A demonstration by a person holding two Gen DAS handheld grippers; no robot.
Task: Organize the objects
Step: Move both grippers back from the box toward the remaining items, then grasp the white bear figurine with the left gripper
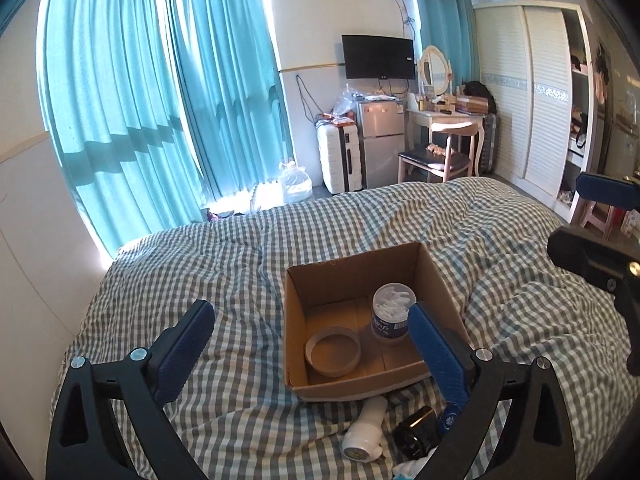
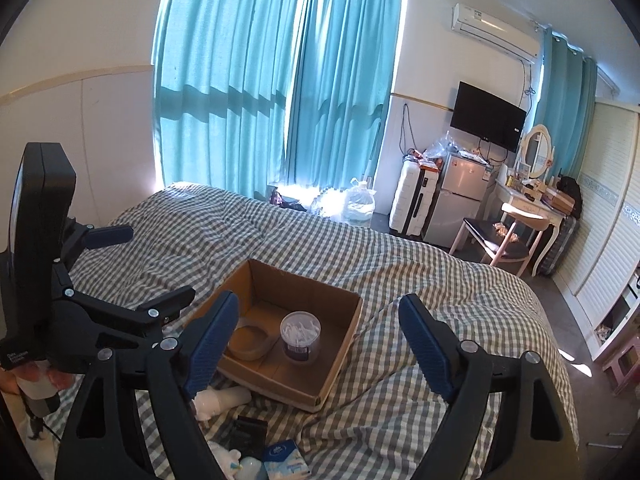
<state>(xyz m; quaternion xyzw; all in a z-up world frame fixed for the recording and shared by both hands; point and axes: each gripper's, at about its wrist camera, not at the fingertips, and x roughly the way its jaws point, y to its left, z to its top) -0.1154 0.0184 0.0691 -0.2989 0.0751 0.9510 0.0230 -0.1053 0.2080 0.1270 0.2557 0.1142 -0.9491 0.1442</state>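
An open cardboard box sits on the checked bed cover. Inside it stand a clear tub of cotton swabs and a brown tape ring. In front of the box lie a white bottle, a black jar and a blue packet. My left gripper hangs open above the box's near side, holding nothing. My right gripper is open too, empty, to the right of the left one.
The checked bed cover is rumpled, with a raised fold right of the box. Beyond the bed's foot stand a white suitcase, a small fridge, a chair and a dressing table. A white wardrobe lines the right wall.
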